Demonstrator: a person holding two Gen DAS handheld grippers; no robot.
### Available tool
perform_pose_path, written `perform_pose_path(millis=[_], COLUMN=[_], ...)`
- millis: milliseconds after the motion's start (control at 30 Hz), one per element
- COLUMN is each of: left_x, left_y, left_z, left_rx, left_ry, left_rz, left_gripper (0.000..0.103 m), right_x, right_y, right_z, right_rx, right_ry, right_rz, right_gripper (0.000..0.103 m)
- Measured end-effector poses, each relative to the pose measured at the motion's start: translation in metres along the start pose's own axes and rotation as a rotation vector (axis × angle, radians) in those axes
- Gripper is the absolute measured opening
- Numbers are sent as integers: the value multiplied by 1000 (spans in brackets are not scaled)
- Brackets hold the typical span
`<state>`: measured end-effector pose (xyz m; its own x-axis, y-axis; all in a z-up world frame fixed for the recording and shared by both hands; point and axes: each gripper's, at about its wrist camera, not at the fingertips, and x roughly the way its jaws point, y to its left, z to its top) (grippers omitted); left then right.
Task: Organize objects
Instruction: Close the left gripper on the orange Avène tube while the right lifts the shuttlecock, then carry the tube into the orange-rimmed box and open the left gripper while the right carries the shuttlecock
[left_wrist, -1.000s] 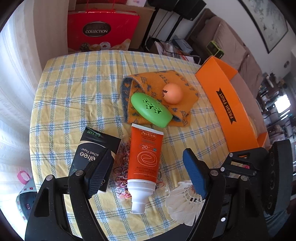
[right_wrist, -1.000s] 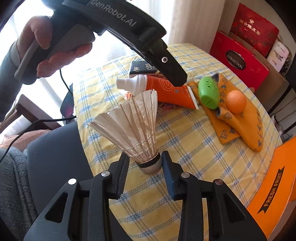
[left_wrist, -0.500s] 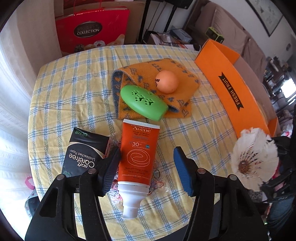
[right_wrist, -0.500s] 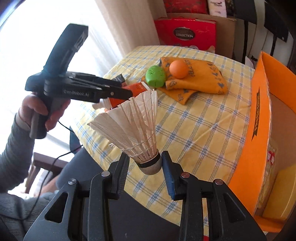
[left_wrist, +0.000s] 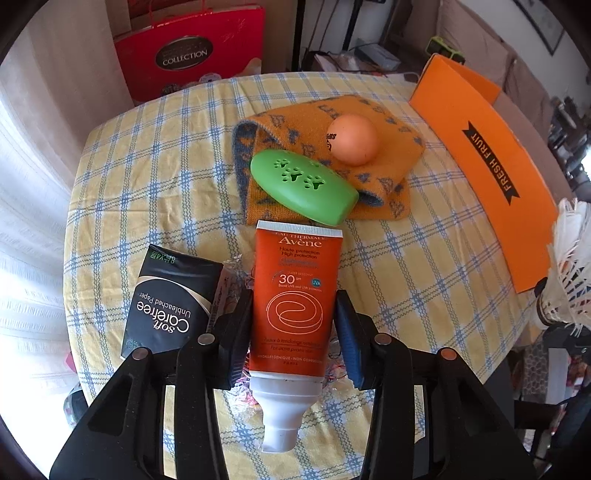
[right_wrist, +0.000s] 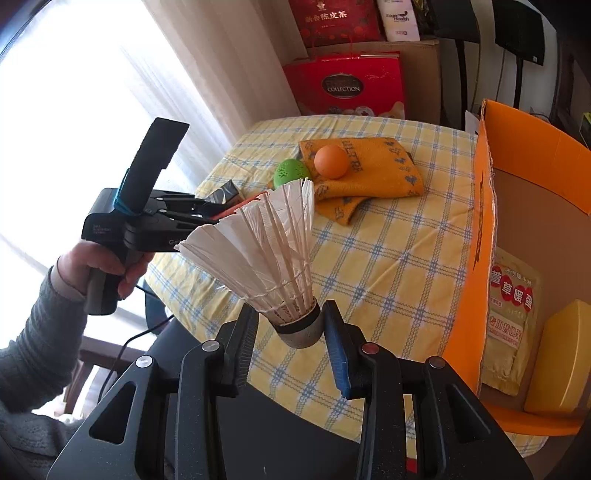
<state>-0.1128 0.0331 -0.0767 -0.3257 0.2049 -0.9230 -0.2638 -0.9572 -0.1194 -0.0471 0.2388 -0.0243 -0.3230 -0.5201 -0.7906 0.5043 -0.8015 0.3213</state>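
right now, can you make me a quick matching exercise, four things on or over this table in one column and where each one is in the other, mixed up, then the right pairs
Things:
1. shuttlecock
2. orange ball
3. sunscreen tube
4. green paw-print case

Places:
A. lying between the closing jaws of the left gripper
B. on top of the orange cloth
C. partly on the cloth's near edge, just beyond the tube's flat end
D. held by its cork base in the right gripper

Pairs: 1-D, 2-B, 3-A, 4-C
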Motion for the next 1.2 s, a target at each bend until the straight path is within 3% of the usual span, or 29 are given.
perform_pose_path(millis=[300, 633, 933, 1200], left_x=[-34, -80, -105, -105], left_y=[-11, -50, -111, -173], left_z=[-5, 15, 53, 93], left_rx=[31, 82, 183, 240], left_ry=[-56, -158, -208, -212], left_rz=[-36, -150, -246, -313], left_gripper=[39, 39, 39, 39], right_x=[-45, -108, -135, -142], right_y=[-14, -64, -118, -153], right_z=[12, 11, -1, -13], right_rx=[50, 137, 242, 329], right_ry=[-105, -202, -229, -222], right_rz=[2, -163, -283, -326], right_gripper=[36, 36, 36, 36])
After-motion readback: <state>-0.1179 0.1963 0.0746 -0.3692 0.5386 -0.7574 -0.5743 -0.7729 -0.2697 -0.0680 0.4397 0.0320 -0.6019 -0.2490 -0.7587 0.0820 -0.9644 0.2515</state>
